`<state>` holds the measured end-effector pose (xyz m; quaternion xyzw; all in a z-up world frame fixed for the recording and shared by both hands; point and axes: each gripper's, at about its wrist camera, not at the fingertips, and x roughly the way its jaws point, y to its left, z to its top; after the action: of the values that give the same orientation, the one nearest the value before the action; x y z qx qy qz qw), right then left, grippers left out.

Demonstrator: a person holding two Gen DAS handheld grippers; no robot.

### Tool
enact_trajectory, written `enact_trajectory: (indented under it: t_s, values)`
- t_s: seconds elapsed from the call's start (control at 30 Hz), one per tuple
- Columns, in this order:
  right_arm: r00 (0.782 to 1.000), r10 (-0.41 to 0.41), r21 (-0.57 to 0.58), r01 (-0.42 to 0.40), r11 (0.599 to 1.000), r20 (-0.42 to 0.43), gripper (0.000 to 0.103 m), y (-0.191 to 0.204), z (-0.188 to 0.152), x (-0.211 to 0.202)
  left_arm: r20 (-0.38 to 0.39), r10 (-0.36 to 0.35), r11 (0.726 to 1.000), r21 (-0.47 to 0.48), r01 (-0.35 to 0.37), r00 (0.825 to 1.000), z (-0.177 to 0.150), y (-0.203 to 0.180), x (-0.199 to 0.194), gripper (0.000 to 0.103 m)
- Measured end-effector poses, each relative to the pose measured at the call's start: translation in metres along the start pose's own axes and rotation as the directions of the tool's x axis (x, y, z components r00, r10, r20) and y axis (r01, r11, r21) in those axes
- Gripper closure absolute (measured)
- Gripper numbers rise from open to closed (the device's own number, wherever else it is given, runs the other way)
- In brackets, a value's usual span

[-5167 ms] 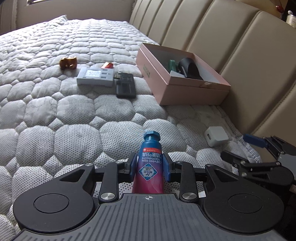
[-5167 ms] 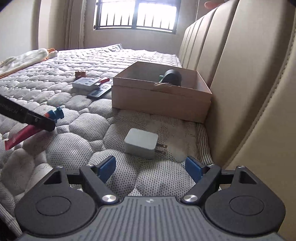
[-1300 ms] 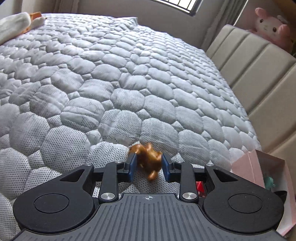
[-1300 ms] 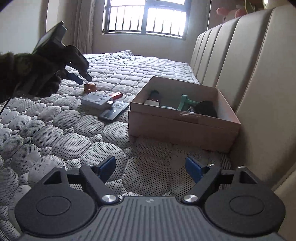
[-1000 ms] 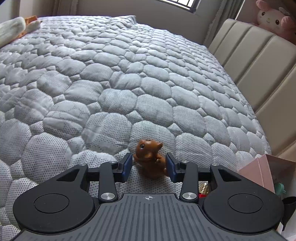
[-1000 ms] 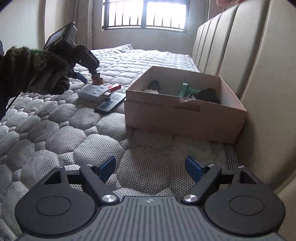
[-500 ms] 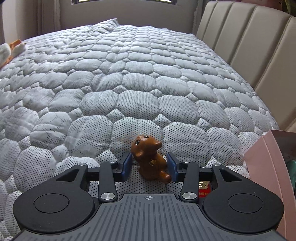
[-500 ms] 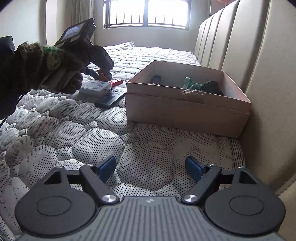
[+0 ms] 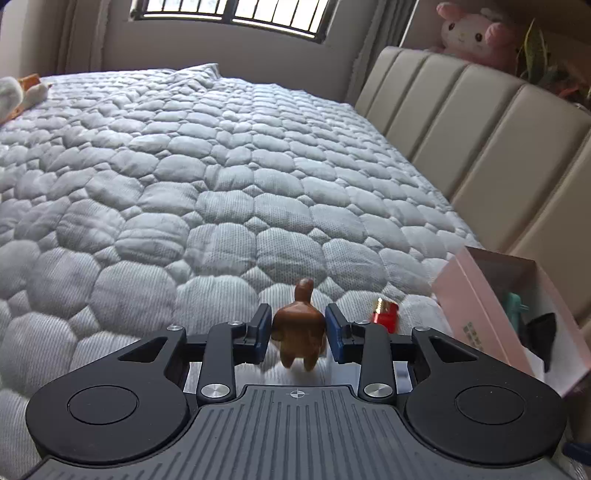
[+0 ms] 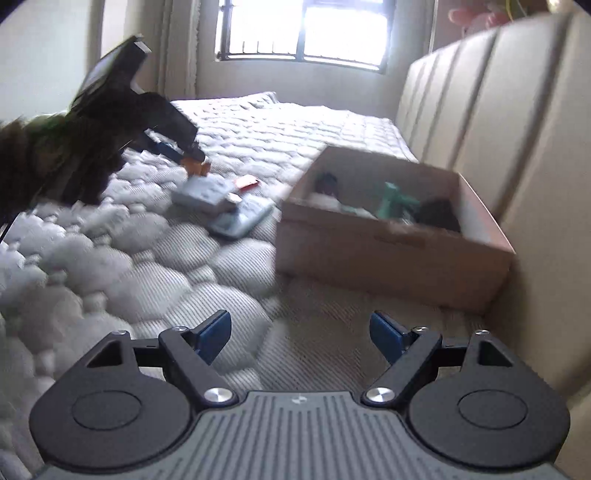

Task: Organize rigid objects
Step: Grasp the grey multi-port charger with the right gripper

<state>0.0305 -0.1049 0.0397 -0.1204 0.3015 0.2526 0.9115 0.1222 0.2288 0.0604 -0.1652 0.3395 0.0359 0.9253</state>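
My left gripper [image 9: 298, 335] is shut on a small brown animal figurine [image 9: 300, 329] and holds it above the quilted bed. The right wrist view shows that gripper [image 10: 188, 157] with the figurine [image 10: 197, 166] lifted over a white flat device [image 10: 205, 192]. A pink open box [image 9: 491, 314] sits by the headboard, to the right; in the right wrist view the box [image 10: 391, 236] holds a teal item [image 10: 395, 199] and dark items. My right gripper [image 10: 300, 334] is open and empty, low over the bed in front of the box.
A small red object [image 9: 385, 314] lies on the quilt left of the box. A dark phone-like slab [image 10: 240, 218] lies beside the white device. The beige padded headboard [image 10: 517, 129] runs along the right. A pink plush toy [image 9: 476, 33] sits on top of it.
The left gripper has lifted the figurine off the quilt and tilted it, so its back now faces the camera. The right gripper has shifted; its view is blurred.
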Motion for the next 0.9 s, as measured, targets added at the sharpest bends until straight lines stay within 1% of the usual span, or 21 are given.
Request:
enact_trajectory:
  t_s: [0.1, 0.17, 0.27, 0.33, 0.4, 0.43, 0.5, 0.57, 0.6, 0.63, 0.7, 0.73, 0.77, 0.83, 0.9]
  values:
    - [0.999, 0.034, -0.031, -0.033, 0.999, 0.023, 0.02, 0.022, 0.023, 0.006, 0.006, -0.047, 0.999, -0.026, 0.047, 0.999, -0.024, 0.015, -0.035, 0.068]
    - [0.998, 0.054, -0.057, -0.051, 0.997, 0.037, 0.02, 0.039, 0.04, 0.015, -0.009, -0.061, 0.998, -0.025, 0.061, 0.998, -0.042, 0.022, -0.053, 0.068]
    - [0.996, 0.079, -0.085, -0.075, 0.994, 0.045, 0.02, 0.067, 0.069, 0.037, -0.035, -0.074, 0.997, -0.021, 0.073, 0.997, -0.07, 0.032, -0.072, 0.068]
    - [0.995, 0.091, -0.096, -0.088, 0.992, 0.028, 0.02, 0.083, 0.087, 0.059, -0.037, -0.087, 0.996, -0.025, 0.086, 0.996, -0.085, 0.038, -0.081, 0.068]
    - [0.997, 0.08, -0.086, -0.079, 0.993, 0.002, 0.02, 0.092, 0.106, 0.087, -0.03, -0.107, 0.994, -0.033, 0.106, 0.994, -0.094, 0.042, -0.087, 0.068]
    - [0.998, 0.064, -0.064, -0.065, 0.996, -0.016, 0.02, 0.095, 0.117, 0.102, -0.029, -0.111, 0.993, -0.029, 0.111, 0.993, -0.098, 0.042, -0.088, 0.068]
    - [0.999, 0.019, 0.005, -0.019, 1.0, -0.048, 0.02, 0.093, 0.139, 0.135, -0.021, -0.113, 0.993, -0.014, 0.113, 0.993, -0.101, 0.041, -0.09, 0.068]
    - [0.996, -0.011, 0.066, 0.017, 0.998, -0.092, 0.022, 0.086, 0.155, 0.159, -0.011, -0.114, 0.993, -0.003, 0.114, 0.993, -0.102, 0.04, -0.09, 0.068]
    - [0.993, -0.01, 0.103, 0.022, 0.994, -0.118, 0.022, 0.083, 0.16, 0.165, -0.004, -0.115, 0.993, -0.003, 0.115, 0.993, -0.101, 0.04, -0.089, 0.068]
    - [0.991, 0.012, 0.144, 0.007, 0.99, -0.131, 0.022, 0.079, 0.16, 0.167, 0.002, -0.116, 0.993, -0.006, 0.116, 0.993, -0.1, 0.041, -0.087, 0.068]
    - [0.991, 0.053, 0.186, -0.028, 0.982, -0.127, 0.022, 0.077, 0.154, 0.162, 0.002, -0.101, 0.995, -0.001, 0.101, 0.995, -0.097, 0.04, -0.081, 0.068]
    - [0.991, 0.043, 0.177, -0.02, 0.984, -0.125, 0.018, 0.081, 0.15, 0.16, -0.005, -0.085, 0.996, 0.003, 0.085, 0.996, -0.095, 0.039, -0.077, 0.067]
    - [0.992, 0.019, 0.156, 0.001, 0.988, -0.122, 0.012, 0.087, 0.144, 0.159, -0.007, -0.079, 0.997, 0.007, 0.079, 0.997, -0.094, 0.038, -0.074, 0.067]
    - [0.992, -0.024, 0.107, 0.037, 0.994, -0.122, 0.004, 0.098, 0.134, 0.161, -0.017, -0.08, 0.997, 0.016, 0.08, 0.997, -0.094, 0.035, -0.07, 0.067]
    - [0.989, -0.05, 0.08, 0.062, 0.995, -0.141, 0.004, 0.104, 0.129, 0.17, -0.022, -0.082, 0.996, 0.028, 0.083, 0.996, -0.094, 0.032, -0.068, 0.067]
